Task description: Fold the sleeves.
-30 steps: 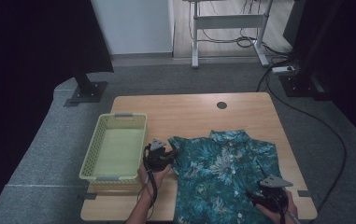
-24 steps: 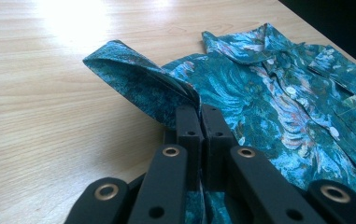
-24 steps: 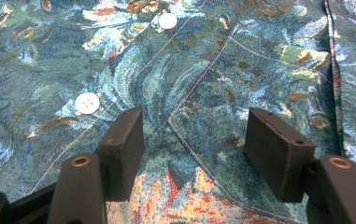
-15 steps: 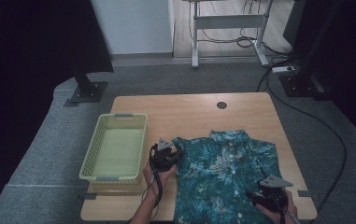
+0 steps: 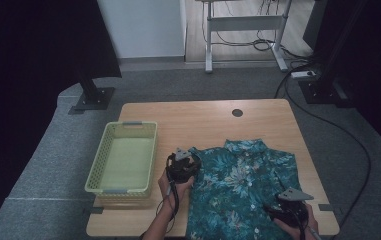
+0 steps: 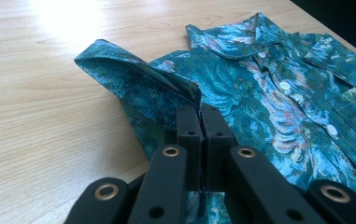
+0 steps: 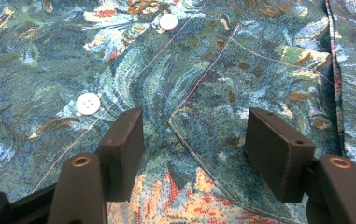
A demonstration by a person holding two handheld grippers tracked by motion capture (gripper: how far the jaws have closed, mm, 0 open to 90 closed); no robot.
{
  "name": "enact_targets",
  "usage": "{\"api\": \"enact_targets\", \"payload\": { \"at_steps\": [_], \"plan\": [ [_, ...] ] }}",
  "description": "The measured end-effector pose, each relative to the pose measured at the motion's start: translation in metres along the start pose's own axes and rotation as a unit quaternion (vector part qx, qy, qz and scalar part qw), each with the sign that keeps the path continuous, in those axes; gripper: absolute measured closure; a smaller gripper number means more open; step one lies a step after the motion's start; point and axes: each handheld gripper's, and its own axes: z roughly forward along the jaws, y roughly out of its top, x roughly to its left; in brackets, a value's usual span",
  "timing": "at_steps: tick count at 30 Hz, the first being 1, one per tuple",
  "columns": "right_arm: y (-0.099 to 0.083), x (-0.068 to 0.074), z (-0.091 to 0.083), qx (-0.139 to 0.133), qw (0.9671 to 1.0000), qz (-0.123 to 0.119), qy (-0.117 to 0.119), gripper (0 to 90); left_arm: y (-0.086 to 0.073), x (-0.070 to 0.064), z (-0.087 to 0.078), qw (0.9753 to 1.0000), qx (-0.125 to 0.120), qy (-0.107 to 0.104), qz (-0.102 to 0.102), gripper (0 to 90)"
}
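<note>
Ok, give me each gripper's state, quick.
Left gripper: shut on the shirt, pinching its sleeve.
Right gripper: open, jaws apart over the shirt, holding nothing.

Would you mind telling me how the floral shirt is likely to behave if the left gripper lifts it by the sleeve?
The shirt will probably drape limply: its sleeve already folds over where the left gripper pinches it. It looks thin and light, so it should lift easily. The rest may drag along the table rather than rise flat.
</note>
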Motion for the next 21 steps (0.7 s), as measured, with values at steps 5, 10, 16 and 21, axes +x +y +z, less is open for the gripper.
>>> {"api": "enact_targets", "payload": {
  "at_steps": [5,10,16,21],
  "plan": [
    [0.000,0.000,0.000,-0.001,1.0000,0.000,0.000,36.9,0.000,-0.005,0.007,1.0000,0.005,-0.003,0.005,87.5],
    [0.000,0.000,0.000,-0.001,1.0000,-0.002,0.000,36.9,0.001,-0.008,0.013,0.9999,0.010,-0.004,0.008,87.4],
    [0.000,0.000,0.000,-0.001,1.0000,-0.003,0.001,36.9,0.005,-0.012,0.019,0.9996,0.020,-0.001,0.018,87.3],
    [0.000,0.000,0.000,-0.001,1.0000,-0.003,0.002,36.9,0.003,-0.015,0.025,0.9994,0.027,0.001,0.023,87.0]
  ]
}}
